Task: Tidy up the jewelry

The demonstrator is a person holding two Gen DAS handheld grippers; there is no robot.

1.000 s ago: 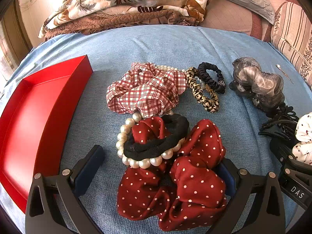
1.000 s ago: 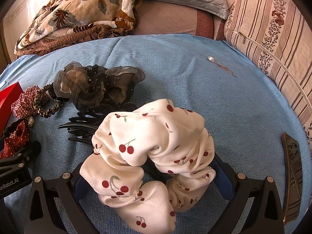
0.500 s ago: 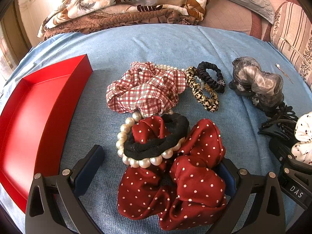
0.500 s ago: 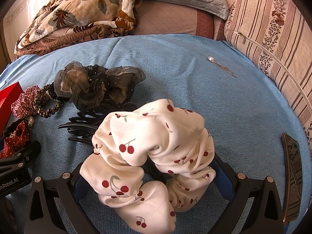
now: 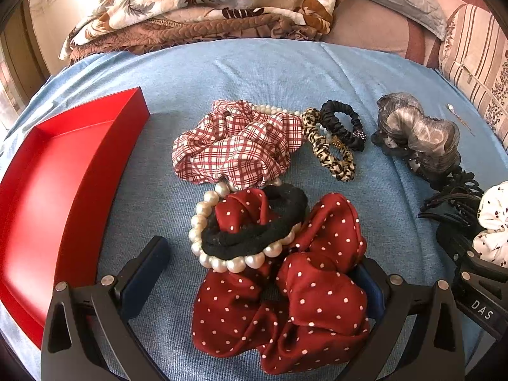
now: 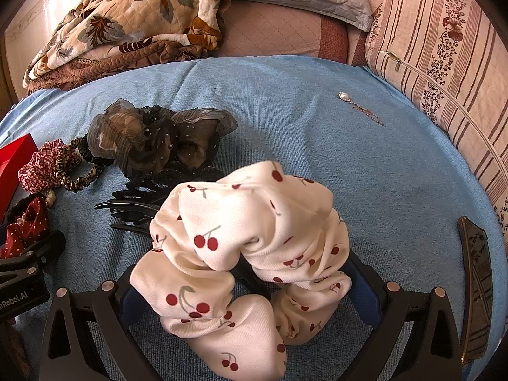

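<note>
In the left wrist view my left gripper (image 5: 257,263) is open around a dark red polka-dot scrunchie (image 5: 304,295) on the blue cloth. A pearl bracelet (image 5: 228,260) and a black hair tie (image 5: 254,235) lie on the scrunchie's far side. A red tray (image 5: 63,171) stands to the left. In the right wrist view my right gripper (image 6: 244,282) is open around a white cherry-print scrunchie (image 6: 241,254); its fingers touch both sides of it. The scrunchie hides most of both pads.
A plaid scrunchie (image 5: 235,146), leopard hair tie (image 5: 330,155) and black satin tie (image 5: 343,123) lie further off. A grey organza bow clip (image 6: 158,139) and black claw clip (image 6: 133,206) lie between the grippers. An earring (image 6: 358,104) lies far right, a dark barrette (image 6: 474,295) at the right edge. Quilt and pillows lie behind.
</note>
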